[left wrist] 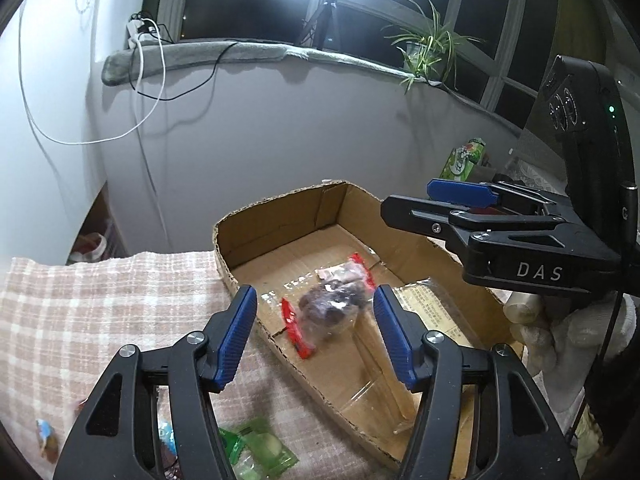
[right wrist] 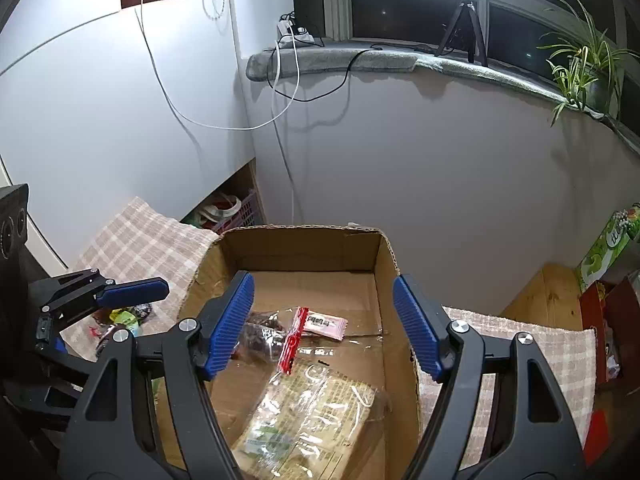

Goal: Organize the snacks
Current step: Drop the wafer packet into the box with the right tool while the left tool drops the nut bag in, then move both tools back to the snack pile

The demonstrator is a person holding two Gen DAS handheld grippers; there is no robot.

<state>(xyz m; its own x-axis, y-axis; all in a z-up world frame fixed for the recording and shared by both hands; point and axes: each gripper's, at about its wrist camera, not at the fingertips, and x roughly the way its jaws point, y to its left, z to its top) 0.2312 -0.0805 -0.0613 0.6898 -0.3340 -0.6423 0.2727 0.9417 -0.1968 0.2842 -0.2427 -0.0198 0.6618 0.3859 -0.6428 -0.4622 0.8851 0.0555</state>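
Note:
An open cardboard box point(left wrist: 280, 216) sits on a checked cloth point(left wrist: 100, 300). My left gripper point(left wrist: 316, 336) hangs open over its near corner. A blurred clear bag of dark snacks with red ends point(left wrist: 332, 304) shows between its fingers, and the pads do not press on it. My right gripper point(left wrist: 412, 198) comes in from the right above the box, held by a gloved hand point(left wrist: 560, 332). In the right wrist view my right gripper point(right wrist: 324, 320) stands open and holds nothing above the box point(right wrist: 304, 248). On the box floor lie the dark-snack bag point(right wrist: 268, 332), a pink packet point(right wrist: 326, 324) and a large clear printed packet point(right wrist: 308, 412).
Green wrapped snacks point(left wrist: 260, 448) and other small packets point(right wrist: 124, 316) lie on the cloth left of the box. A green carton point(right wrist: 608, 248) and a red box point(right wrist: 600, 312) stand at the right by a wooden surface point(right wrist: 536, 296). The wall is close behind the box, with cables hanging down it.

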